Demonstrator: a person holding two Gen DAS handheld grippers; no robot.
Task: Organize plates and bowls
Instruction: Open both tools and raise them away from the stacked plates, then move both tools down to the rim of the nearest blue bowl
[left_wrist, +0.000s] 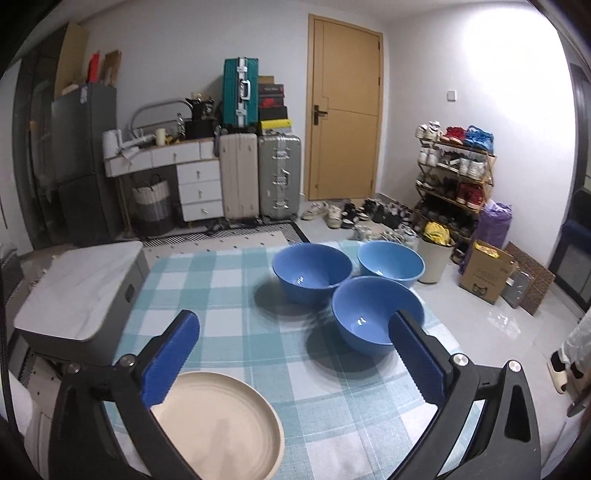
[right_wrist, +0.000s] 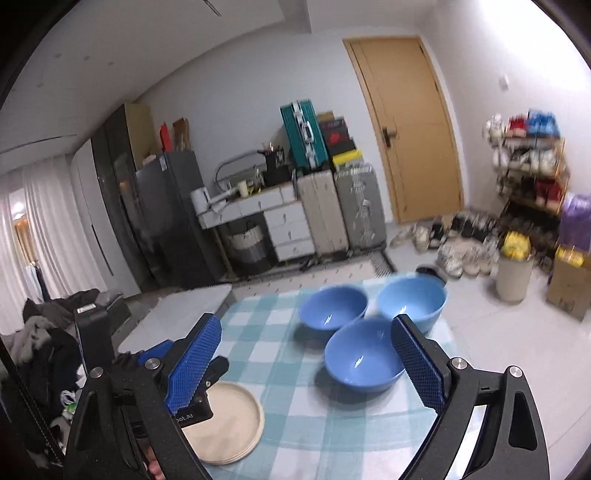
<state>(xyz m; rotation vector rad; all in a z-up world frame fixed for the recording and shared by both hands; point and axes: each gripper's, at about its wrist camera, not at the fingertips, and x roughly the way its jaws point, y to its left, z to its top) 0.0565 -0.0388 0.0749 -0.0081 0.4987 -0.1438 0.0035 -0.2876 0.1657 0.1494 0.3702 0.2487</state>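
Note:
Three blue bowls stand close together on the checked tablecloth (left_wrist: 229, 295): one at the back left (left_wrist: 312, 273), one at the back right (left_wrist: 390, 264), one nearer (left_wrist: 364, 314). A beige plate (left_wrist: 221, 424) lies at the near left. My left gripper (left_wrist: 293, 321) is open above the cloth, its left finger over the plate's rim, nothing between the pads. In the right wrist view my right gripper (right_wrist: 306, 325) is open and empty, the nearest bowl (right_wrist: 360, 354) just beyond its right finger. The beige plate (right_wrist: 232, 421) there looks like a low stack.
A grey marble-topped box (left_wrist: 81, 295) stands against the table's left side. Right of the table are bare floor, a waste bin (left_wrist: 436, 258), a cardboard box (left_wrist: 484, 273) and a person's slippered foot (left_wrist: 557, 373). Suitcases, drawers and a shoe rack (left_wrist: 454, 173) line the far wall.

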